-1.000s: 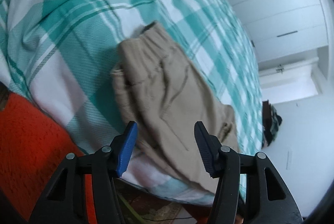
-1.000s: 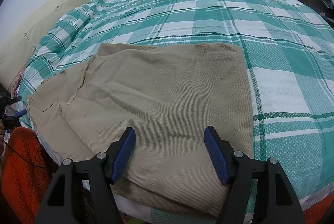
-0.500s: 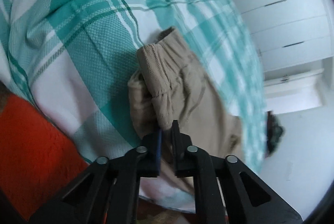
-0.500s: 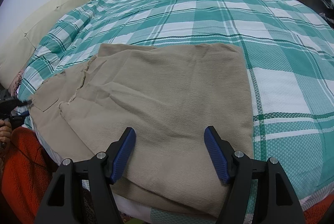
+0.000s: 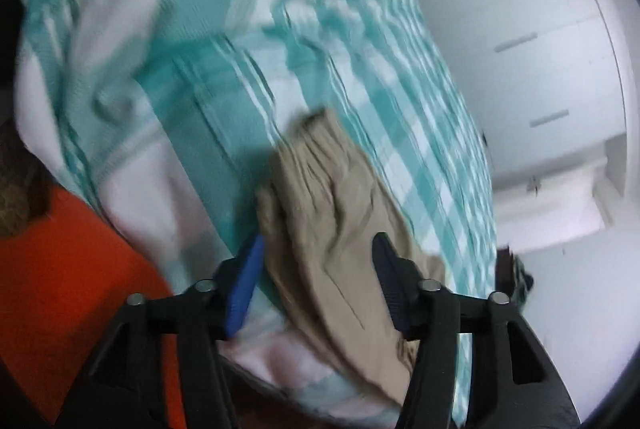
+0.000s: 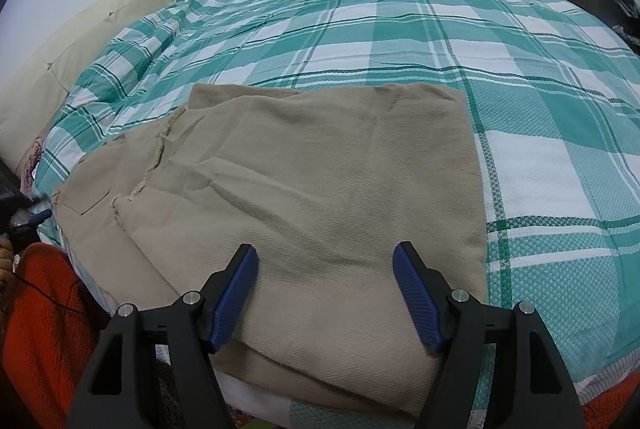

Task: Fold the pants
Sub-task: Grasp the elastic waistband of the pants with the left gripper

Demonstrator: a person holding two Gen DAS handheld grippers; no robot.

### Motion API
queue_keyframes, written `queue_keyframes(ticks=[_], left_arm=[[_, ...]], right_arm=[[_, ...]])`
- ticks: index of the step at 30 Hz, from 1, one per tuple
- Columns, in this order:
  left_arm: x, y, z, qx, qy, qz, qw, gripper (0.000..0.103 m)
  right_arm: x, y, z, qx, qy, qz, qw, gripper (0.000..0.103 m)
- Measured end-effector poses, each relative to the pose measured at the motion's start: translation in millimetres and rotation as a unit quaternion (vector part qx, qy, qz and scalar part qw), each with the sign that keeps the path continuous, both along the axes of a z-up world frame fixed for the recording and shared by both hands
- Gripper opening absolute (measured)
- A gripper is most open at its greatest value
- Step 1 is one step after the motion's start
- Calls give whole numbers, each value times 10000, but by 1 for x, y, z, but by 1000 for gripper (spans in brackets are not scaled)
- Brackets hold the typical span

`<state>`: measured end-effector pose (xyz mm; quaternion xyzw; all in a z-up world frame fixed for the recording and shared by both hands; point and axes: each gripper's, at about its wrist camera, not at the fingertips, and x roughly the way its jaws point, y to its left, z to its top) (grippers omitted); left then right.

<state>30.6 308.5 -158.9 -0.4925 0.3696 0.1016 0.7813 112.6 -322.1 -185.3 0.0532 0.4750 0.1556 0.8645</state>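
While the tan pants lie near the bed's front edge on the green plaid bedspread, at least one fold looks done: legs doubled over, frayed hems lying across the seat, waistband end off to my left. Left to do, I'd guess: one more fold plus smoothing. My left gripper has just been opening; its jaws now stand apart over the waistband end, fabric seen between them, pads not pressing it. Left view blurred. My right gripper hangs spread above the folded leg end, pinching nothing. Orange fleece sits at the bed edge, white wardrobe doors beyond.
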Motion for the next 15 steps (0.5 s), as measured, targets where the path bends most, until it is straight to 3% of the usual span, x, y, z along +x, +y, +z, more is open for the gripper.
queue_keyframes(ticks=[10,13,15], left_arm=[[45,-11,-37,-222,565,-428,9972,56],[45,-15,-40,-86,679,-357,9970,46],[37,-16,-39,-68,547,-311,9980,24]], right_arm=[[0,0,0,6,-2,8,10000,73],[2,1,0,6,-8,3,10000,73],[1,1,0,1,-7,1,10000,73]])
